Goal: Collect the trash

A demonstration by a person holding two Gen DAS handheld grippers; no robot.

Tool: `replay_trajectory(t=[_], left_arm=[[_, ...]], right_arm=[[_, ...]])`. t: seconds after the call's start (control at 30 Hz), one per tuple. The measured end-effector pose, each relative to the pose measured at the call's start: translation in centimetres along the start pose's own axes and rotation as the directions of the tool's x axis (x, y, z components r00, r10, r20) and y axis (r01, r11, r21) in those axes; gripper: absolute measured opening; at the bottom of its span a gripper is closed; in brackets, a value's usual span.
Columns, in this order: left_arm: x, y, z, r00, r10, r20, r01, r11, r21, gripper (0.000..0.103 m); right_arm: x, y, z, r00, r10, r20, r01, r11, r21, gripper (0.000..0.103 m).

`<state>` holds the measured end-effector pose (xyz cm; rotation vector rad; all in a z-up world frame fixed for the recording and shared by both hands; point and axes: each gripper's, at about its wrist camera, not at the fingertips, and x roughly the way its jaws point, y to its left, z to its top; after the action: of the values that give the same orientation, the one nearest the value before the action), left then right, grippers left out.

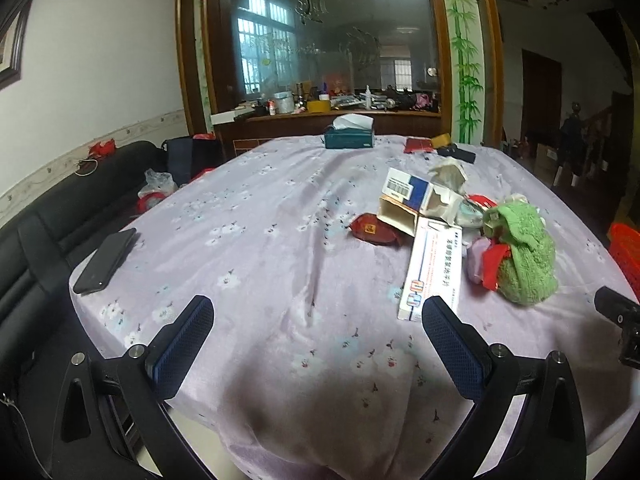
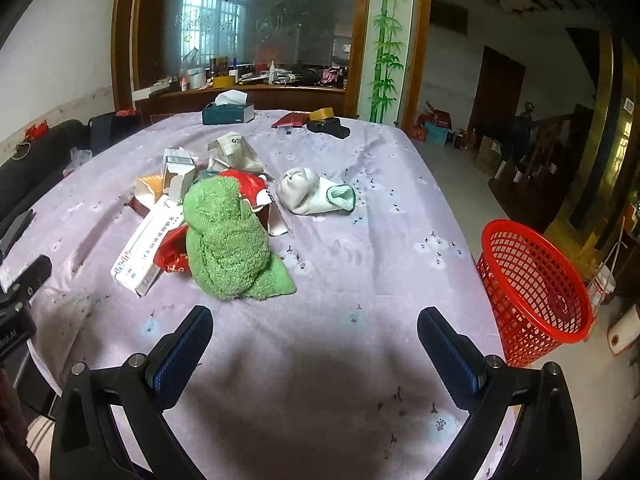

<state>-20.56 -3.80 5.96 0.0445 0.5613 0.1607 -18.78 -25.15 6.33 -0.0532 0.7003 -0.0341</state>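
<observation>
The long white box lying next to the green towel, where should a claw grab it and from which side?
Grip the long white box across its narrow width near the end closest to the table edge, coming from above and slightly front. It lies flat with that end free, while its far end tucks under the open cartons and the green towel crowds one side. The left claw, open, is probably nearest.
</observation>
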Motion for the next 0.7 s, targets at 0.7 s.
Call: replay_trajectory(t=[0.7], left_arm=[[0.7,-0.6,-0.3,0.999,-0.015,-0.035,0.015,1.0,0.009,0.103]], right_arm=[[-0.4,1.3,0.0,1.0,-0.022,0.018,0.023,0.998,-0.055,0.103]])
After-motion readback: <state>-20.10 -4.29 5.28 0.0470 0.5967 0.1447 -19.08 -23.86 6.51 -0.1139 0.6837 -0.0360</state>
